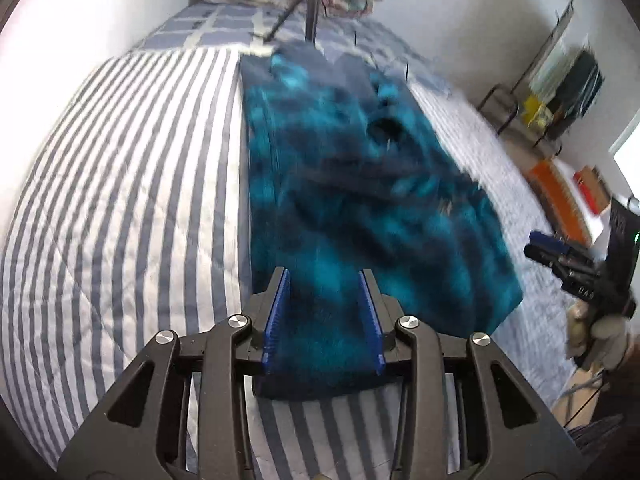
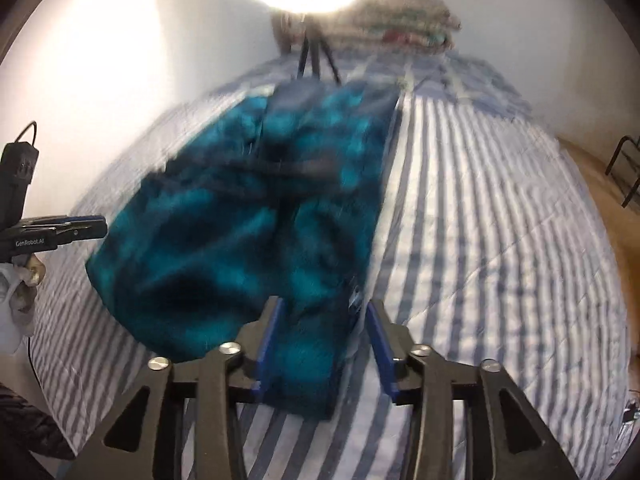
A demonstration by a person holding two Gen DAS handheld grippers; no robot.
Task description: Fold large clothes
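Left gripper (image 1: 325, 312) and right gripper (image 2: 325, 340), jaws parted, straddle without pinching near hem of teal garment (image 1: 352, 184), lengthwise-folded on bed (image 1: 120, 200); crosswise folding likely remains.

Striped bed (image 1: 120, 200) (blurred) bears teal garment (image 1: 360, 208).

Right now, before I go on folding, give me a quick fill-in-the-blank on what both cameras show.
1. The teal garment lies on a bedspread patterned with ____.
2. At the far end of the bed, a ____ stands under the bright lamp.
3. The pads of the right tongs are coloured ____.

Missing words: stripes; tripod; blue
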